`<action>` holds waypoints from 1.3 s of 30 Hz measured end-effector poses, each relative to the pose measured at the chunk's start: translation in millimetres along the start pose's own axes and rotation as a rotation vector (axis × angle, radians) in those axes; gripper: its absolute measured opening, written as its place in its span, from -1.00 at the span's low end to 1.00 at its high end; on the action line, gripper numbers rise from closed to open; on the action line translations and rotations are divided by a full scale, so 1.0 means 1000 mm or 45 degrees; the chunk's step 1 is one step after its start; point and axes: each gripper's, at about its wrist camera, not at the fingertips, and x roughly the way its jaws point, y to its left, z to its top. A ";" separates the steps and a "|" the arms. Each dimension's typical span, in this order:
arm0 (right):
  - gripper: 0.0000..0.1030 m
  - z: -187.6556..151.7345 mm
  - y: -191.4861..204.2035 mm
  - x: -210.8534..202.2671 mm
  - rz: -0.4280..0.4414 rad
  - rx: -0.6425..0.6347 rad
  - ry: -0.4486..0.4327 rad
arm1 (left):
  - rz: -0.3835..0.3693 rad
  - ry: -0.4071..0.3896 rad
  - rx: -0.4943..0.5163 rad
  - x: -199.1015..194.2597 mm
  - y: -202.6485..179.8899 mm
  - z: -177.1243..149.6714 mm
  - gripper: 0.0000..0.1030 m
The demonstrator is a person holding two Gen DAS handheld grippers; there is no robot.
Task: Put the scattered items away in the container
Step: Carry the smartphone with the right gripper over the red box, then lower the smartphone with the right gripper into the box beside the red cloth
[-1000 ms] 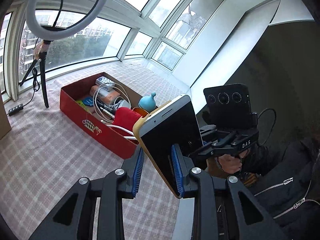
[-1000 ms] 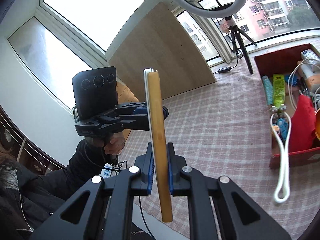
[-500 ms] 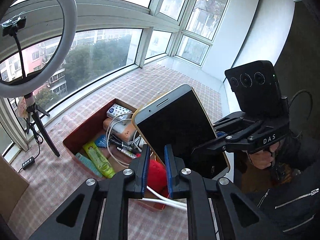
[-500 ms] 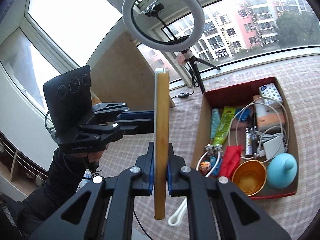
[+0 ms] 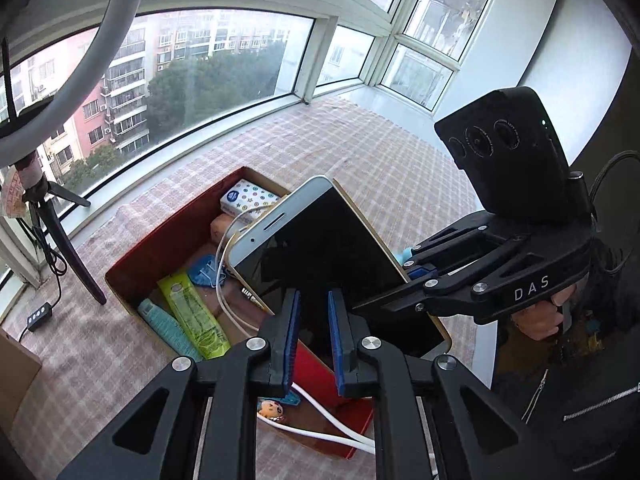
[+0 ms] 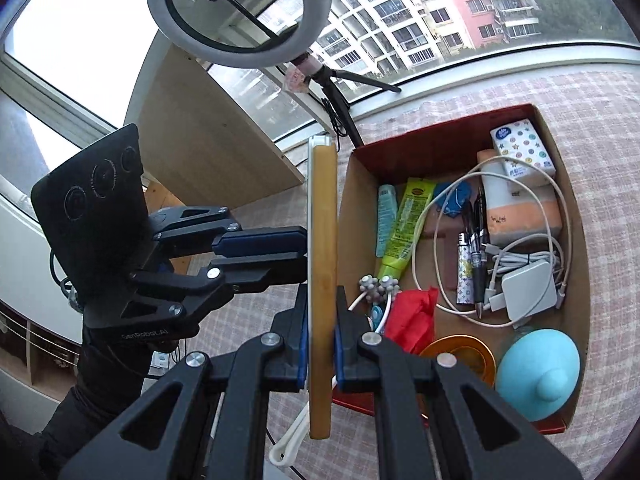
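Observation:
A smartphone [image 5: 320, 256] with a gold edge [image 6: 323, 264] is held in the air over the near end of the red cardboard box [image 6: 440, 128]. My right gripper [image 6: 320, 344] is shut on the phone's lower edge. My left gripper [image 5: 313, 336] is nearly closed in front of the phone's dark screen, with a narrow gap between its blue pads; in the right wrist view its fingers [image 6: 260, 242] point at the phone's side. The box [image 5: 160, 248] holds tubes, pens, a charger with cable, tissues, a red cloth, a gold lid and a blue squeaker.
A ring light on a tripod [image 6: 240, 12] stands behind the box near the window, its leg [image 5: 68, 252] beside the box. A wooden board [image 6: 208, 136] leans at the left. A white cable loop [image 6: 288, 440] hangs over the box's near edge. Checked cloth [image 5: 380, 152] covers the surface.
Both grippers and the phone moved closer over the box, which now fills more of both views. The left gripper, wide open a second ago, has narrowed to a small gap.

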 end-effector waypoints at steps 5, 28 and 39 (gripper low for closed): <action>-0.82 -0.003 0.000 0.018 -0.088 0.011 0.047 | -0.034 0.040 -0.023 0.011 0.010 -0.014 -0.76; -0.82 -0.012 -0.005 -0.016 -0.263 0.125 -0.039 | -0.029 0.326 0.167 0.047 -0.012 -0.044 -0.77; -0.82 -0.009 -0.025 -0.041 -0.292 0.173 -0.104 | -0.019 0.317 0.287 0.051 -0.043 -0.018 -0.74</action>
